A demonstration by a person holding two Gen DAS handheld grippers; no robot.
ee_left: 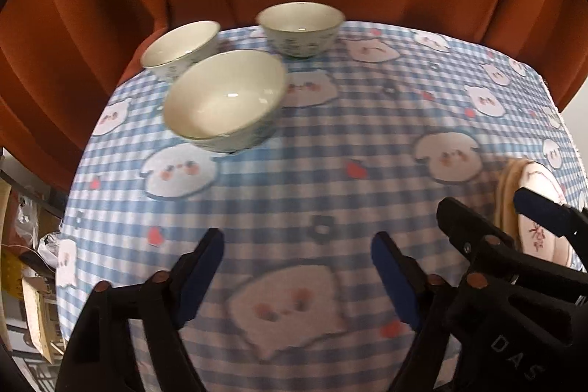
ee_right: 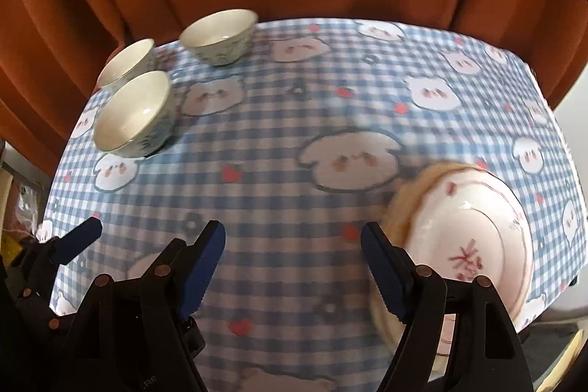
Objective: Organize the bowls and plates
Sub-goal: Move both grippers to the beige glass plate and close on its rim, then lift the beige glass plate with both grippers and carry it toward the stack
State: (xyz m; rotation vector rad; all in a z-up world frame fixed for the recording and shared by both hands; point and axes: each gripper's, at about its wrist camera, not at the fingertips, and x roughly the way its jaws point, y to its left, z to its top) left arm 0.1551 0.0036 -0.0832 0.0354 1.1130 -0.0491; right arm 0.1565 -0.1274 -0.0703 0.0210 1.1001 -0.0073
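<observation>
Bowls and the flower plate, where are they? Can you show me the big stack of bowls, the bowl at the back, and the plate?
stacked bowls (ee_left: pixel 224 101), left wrist view, inside of the top bowl.
back bowl (ee_left: pixel 301 41), left wrist view, patterned outer wall.
flower plate (ee_right: pixel 474 230), right wrist view, white face.

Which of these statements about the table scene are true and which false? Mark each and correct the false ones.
1. The nearest bowl sits nested in another bowl. True.
2. The left hand-held gripper is clamped on a bowl. False: its jaws stand apart over bare tablecloth, nothing between them.
3. The pink-flowered plate lies on top of a tan plate. True.
4. The tablecloth is plain red. False: it is blue-and-white checked with cartoon animal faces.
5. The right hand-held gripper holds the plate. False: its jaws are open and empty, the plate just beside them.
</observation>
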